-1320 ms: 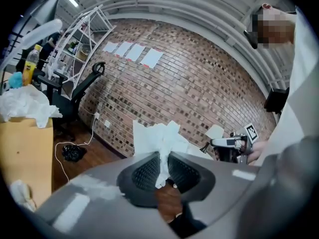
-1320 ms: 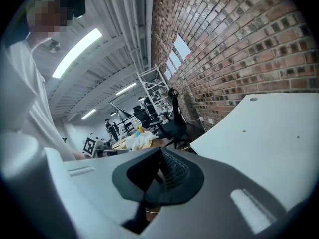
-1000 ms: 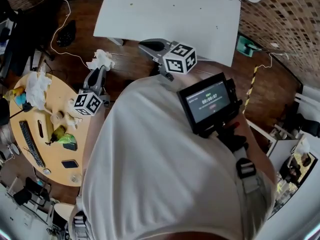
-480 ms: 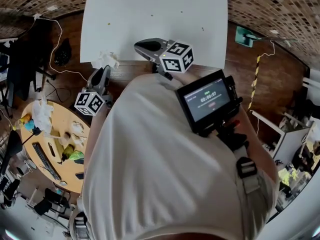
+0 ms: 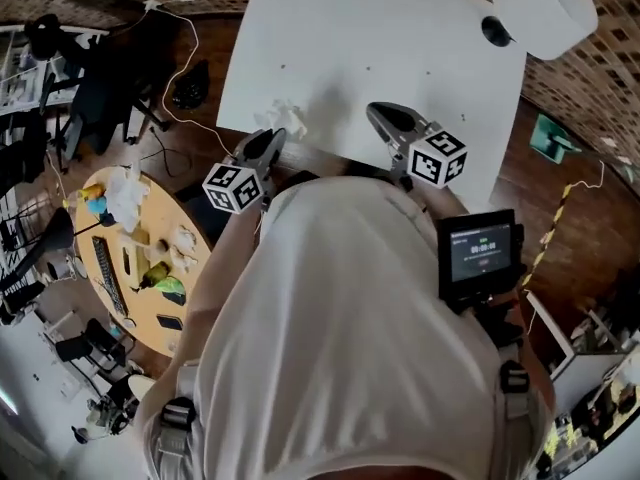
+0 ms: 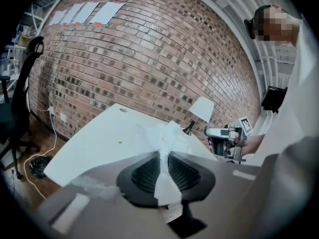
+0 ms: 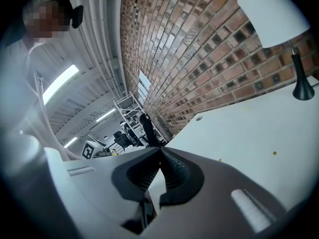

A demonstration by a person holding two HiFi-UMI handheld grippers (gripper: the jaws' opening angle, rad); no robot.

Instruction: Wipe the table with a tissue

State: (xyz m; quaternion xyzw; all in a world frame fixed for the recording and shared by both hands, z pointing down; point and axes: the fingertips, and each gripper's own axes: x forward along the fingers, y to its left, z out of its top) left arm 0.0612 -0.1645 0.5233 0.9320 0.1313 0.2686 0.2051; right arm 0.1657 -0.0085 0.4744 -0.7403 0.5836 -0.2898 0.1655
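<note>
Both grippers have swung across toward the white table [image 5: 400, 38] since the earlier frame: then the tissue hung over the floor beside the round wooden table [image 5: 140, 318], and now it sits at the white table's near edge, toward its left corner. The left gripper [image 5: 268, 138] has its jaws clamped narrowly on the tissue [image 5: 285, 118], and in the left gripper view the paper is squeezed flat between the ribbed pads and blooms out past the tips [image 6: 163, 156] into a loose, crumpled white bunch [image 6: 167, 133]. It is thin and soft, with ragged folds, so it looks likely to drag and flatten once pressed down. The right gripper [image 5: 382, 115] hovers just to the right over the same near edge, its jaws closed tip to tip with nothing between them [image 7: 159, 153]. What the wipe turns on is that the bare tabletop stretches away far and to the right of the tissue, toward the lamp [image 5: 545, 8], with a few small specks scattered on it. The bunch points from the left jaw tips toward the far side, so the left hand is the one placed to lower it and sweep. Whether the tissue already touches the surface cannot be told; a faint shadow lies beside it
</note>
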